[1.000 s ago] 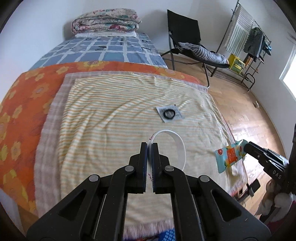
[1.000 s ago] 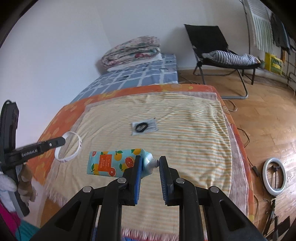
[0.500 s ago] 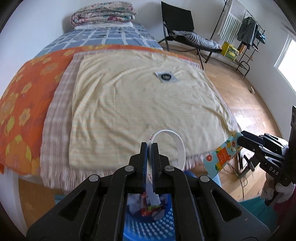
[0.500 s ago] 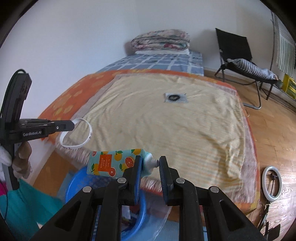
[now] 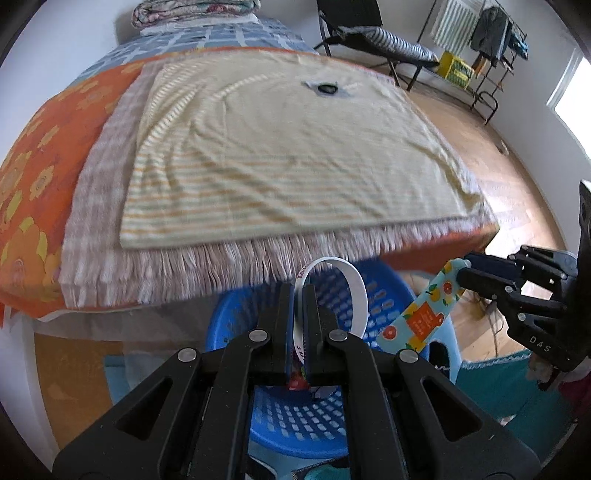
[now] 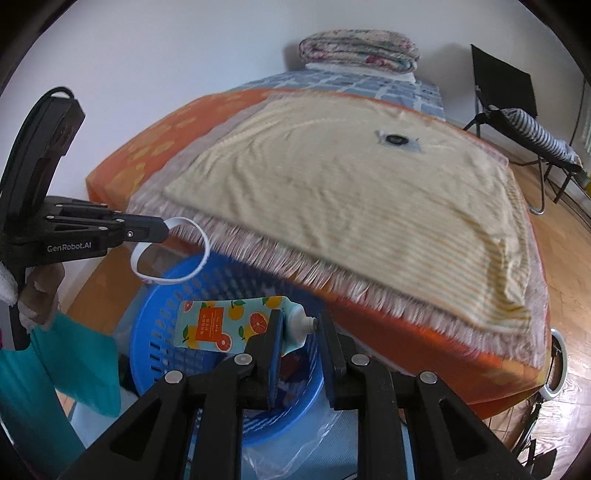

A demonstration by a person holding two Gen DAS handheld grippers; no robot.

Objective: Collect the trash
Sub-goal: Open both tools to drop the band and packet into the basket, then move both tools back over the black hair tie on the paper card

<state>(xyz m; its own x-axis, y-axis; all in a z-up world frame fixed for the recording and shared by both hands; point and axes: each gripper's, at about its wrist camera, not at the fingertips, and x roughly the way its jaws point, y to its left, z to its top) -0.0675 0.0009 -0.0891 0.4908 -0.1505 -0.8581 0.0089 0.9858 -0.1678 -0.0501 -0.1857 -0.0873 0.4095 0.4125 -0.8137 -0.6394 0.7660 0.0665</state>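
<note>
My left gripper [image 5: 299,291] is shut on a white paper band loop [image 5: 354,284] and holds it over the blue perforated basket [image 5: 388,306] below the bed's edge. It also shows in the right wrist view [image 6: 164,228] with the band [image 6: 170,254]. My right gripper [image 6: 299,325] is shut on the neck of a light-blue tube with orange fruit print [image 6: 218,325], above the basket [image 6: 159,332]. In the left wrist view that gripper [image 5: 466,268] holds the tube [image 5: 424,314] at the basket's right. A small packet with a black ring [image 5: 327,88] lies on the bed.
The bed with a yellow striped blanket [image 5: 295,155] over an orange flowered sheet [image 5: 33,166] fills the view ahead. A folding chair [image 5: 369,33] and a clothes rack [image 5: 491,29] stand on the wooden floor at right. A ring light [image 6: 557,365] lies on the floor.
Both grippers have drawn back and down from the bed, still holding the band and the tube. They now hang over the blue basket, which has come fully into view.
</note>
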